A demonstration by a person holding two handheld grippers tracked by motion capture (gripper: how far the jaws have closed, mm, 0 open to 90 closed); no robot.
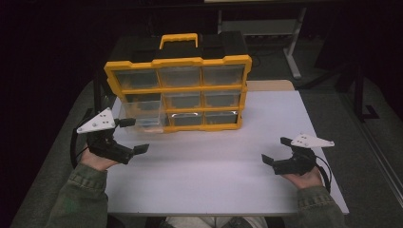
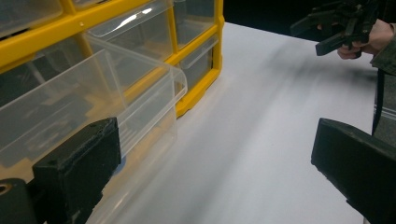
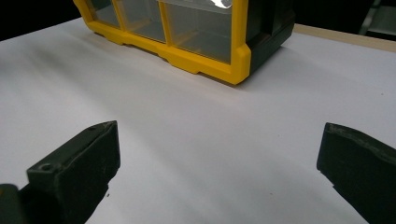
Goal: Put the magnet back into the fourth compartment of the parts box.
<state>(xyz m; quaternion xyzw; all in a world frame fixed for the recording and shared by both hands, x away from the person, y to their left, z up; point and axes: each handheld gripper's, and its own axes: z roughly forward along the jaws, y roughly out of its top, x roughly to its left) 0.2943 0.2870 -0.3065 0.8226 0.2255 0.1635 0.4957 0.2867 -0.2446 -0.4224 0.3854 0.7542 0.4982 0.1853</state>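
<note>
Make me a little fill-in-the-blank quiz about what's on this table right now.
The organizer's frame is coloured ____.
The clear drawer pulled out sits in the ____ row.
The left hand-held gripper has its jaws ____, beside that drawer.
The right hand-held gripper hovers over the ____ table.
Missing words: yellow; bottom; open; white

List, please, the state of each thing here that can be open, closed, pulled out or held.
Left gripper: open, holding nothing, one jaw beside the pulled-out drawer.
Right gripper: open, holding nothing, over the table.
Bottom-left drawer: pulled out of the organizer; contents unclear.
Other drawers: pushed in.
Organizer handle: on top, not held.
</note>
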